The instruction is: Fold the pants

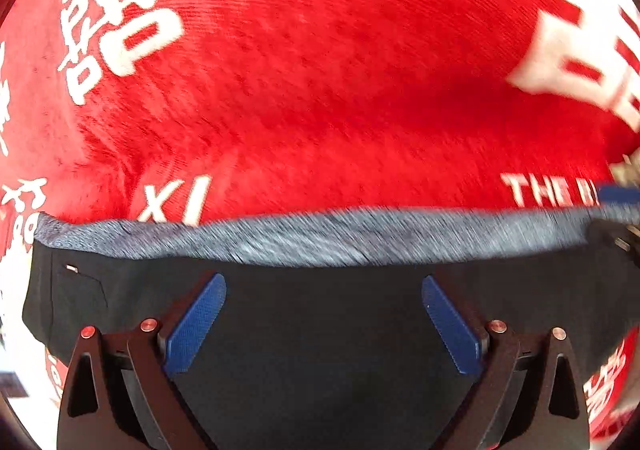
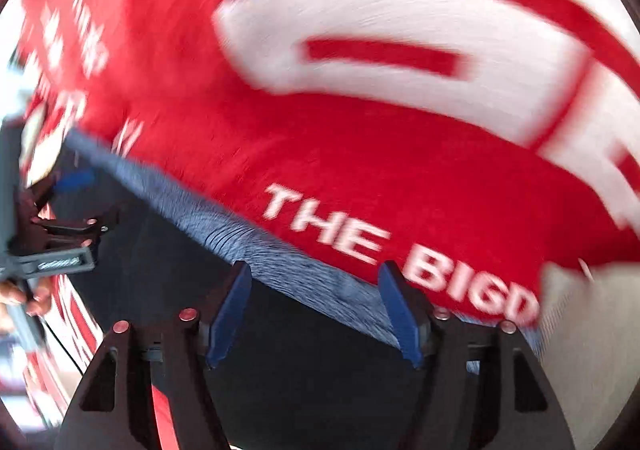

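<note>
Dark pants [image 1: 320,334] lie flat on a red blanket, their grey-blue waistband [image 1: 320,238] running across the left wrist view. My left gripper [image 1: 324,280] hovers over the dark cloth just below the waistband, open wide, with nothing pinched between its blue pads [image 1: 196,326]. In the blurred right wrist view the same pants [image 2: 168,270] and waistband [image 2: 280,262] slant from upper left to lower right. My right gripper [image 2: 315,268] stands open over the waistband's end, its pads apart and pressing on nothing. The left gripper [image 2: 64,234] shows at that view's left edge.
The red blanket [image 1: 320,89] with large white lettering [image 2: 332,226] covers the whole surface under and beyond the pants. A pale beige cloth patch [image 2: 580,330] lies at the right edge. A person's fingers [image 2: 16,298] hold the left tool.
</note>
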`<state>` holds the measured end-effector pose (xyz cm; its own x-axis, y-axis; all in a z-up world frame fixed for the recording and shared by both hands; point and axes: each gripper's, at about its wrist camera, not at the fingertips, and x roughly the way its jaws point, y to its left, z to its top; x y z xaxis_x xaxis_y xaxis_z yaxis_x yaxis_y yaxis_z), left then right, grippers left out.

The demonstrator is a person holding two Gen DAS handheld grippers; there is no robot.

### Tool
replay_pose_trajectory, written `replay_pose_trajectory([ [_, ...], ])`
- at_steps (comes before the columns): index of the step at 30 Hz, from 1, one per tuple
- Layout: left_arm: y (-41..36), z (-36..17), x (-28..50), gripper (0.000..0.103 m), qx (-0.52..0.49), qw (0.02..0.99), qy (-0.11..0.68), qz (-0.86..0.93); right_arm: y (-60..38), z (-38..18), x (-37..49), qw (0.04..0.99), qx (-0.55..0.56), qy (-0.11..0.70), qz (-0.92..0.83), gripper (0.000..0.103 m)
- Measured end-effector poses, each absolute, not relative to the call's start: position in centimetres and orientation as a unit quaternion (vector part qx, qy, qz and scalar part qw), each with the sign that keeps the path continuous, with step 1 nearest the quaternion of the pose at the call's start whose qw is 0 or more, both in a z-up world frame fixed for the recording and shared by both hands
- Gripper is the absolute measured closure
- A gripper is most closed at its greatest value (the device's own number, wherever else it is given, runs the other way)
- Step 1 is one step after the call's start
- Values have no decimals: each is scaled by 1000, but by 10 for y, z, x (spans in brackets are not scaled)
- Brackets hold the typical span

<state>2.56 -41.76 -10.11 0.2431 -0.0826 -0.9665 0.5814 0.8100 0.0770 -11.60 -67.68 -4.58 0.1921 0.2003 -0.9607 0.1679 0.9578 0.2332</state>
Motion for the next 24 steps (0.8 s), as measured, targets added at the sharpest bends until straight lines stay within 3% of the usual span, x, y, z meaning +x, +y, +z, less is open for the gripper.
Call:
replay_pose_trajectory([
  [2, -417, -108, 14, 3, 225, 749, 581, -225, -669, -67, -102, 728, 118, 674, 41, 37],
  [3, -416, -113, 11, 3, 229, 745, 586, -222, -674, -73, -97, 713, 111, 691, 44, 59],
  [5, -416, -113, 6, 3, 221, 743, 593, -217, -678, -71, -92, 705, 125, 696, 50, 91],
  [6, -414, -112, 5, 3, 208, 745, 596, -216, -682, -67, -90, 708, 127, 693, 40, 95],
  [10, -416, -126, 5, 3, 208, 740, 606, -205, -695, -75, -90, 704, 150, 694, -14, 91],
  [16, -423, -113, 6, 3, 208, 748, 590, -222, -718, -29, -141, 734, 163, 639, -162, 82],
  [18, -431, -125, -1, 3, 220, 737, 602, -216, -735, -46, -160, 702, 169, 661, -204, 72],
  [20, -429, -129, -4, 0, 214, 744, 598, -208, -757, -48, -183, 705, 232, 633, -220, 69],
  [24, -422, -118, -5, 0, 217, 738, 607, -200, -750, -17, -194, 715, 243, 615, -228, 42],
])
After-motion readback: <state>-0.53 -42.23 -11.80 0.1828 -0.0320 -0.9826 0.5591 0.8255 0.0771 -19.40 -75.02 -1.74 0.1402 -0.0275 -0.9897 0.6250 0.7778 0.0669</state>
